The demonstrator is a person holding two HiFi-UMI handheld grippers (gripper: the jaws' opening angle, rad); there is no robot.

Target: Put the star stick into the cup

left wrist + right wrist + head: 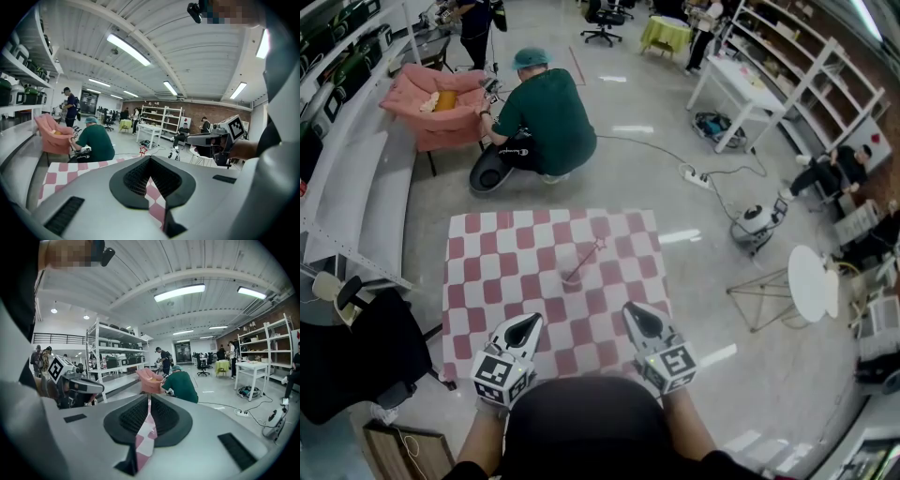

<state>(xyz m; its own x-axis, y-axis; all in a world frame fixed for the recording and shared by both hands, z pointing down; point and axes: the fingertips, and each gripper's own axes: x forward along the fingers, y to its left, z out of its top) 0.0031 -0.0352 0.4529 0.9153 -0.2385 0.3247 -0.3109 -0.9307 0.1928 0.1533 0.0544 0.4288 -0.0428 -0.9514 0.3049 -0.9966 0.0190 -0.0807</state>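
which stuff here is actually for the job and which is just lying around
For the job:
- pink star-tipped stick
- left gripper, shut
- right gripper, shut
- no cup in view

Lying about:
- pink-and-white checked cloth
- pink armchair
- white round side table
- white power strip

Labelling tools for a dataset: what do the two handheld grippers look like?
They match: the left gripper and right gripper have light grey bodies tapering to a point, with black textured pads. Each carries a cube with black-and-white square markers near the hand.
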